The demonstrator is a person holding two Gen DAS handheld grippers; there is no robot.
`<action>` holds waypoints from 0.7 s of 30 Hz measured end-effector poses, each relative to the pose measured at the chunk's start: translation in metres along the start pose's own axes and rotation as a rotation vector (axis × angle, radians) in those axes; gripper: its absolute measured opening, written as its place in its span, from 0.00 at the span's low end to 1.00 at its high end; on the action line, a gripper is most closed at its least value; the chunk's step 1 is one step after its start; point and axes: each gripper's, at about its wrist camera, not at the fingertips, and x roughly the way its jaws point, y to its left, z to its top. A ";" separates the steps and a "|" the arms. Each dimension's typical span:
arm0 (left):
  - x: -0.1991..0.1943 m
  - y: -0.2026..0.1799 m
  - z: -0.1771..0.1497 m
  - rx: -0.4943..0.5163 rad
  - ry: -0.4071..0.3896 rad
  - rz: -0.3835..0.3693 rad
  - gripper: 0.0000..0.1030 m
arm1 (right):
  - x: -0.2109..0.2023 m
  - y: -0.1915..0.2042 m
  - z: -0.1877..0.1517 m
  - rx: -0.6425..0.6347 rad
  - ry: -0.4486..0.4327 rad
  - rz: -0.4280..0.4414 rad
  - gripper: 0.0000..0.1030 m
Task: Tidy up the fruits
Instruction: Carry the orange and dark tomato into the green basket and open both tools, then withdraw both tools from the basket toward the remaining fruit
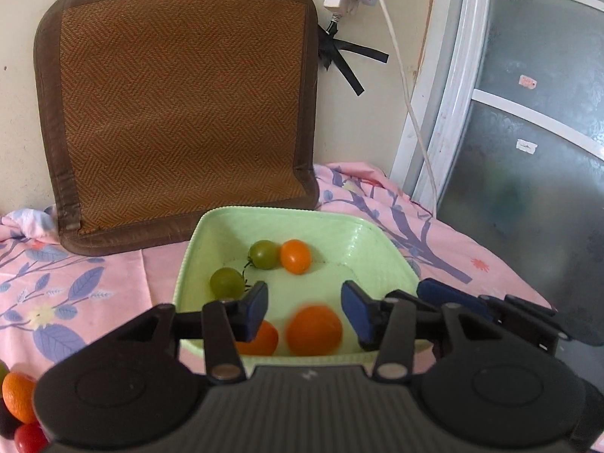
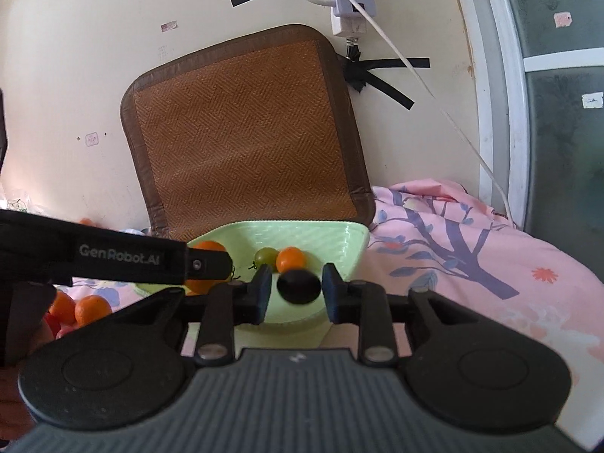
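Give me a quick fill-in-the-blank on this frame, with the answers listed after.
The round fruit clamped in the right gripper is ____ in colour.
The tray is pale ____.
Exactly ____ green tomatoes lie in it.
The left gripper has its jaws ____ above the tray.
Missing words: black, green, two, open.

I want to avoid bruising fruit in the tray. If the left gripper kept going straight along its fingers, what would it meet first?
Most likely the blurred orange fruit lying between the left gripper fingers in the green tray; depth is unclear, so it might pass just over it.
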 end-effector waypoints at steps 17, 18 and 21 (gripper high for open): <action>-0.175 0.122 -0.050 -0.211 -0.189 0.317 0.47 | -0.040 -0.018 -0.015 0.202 -0.041 -0.001 0.32; -0.180 0.127 -0.058 -0.220 -0.185 0.333 0.47 | -0.044 -0.016 -0.017 0.215 -0.032 0.010 0.32; -0.184 0.133 -0.076 -0.222 -0.161 0.365 0.47 | -0.049 0.000 -0.022 0.208 0.002 0.051 0.32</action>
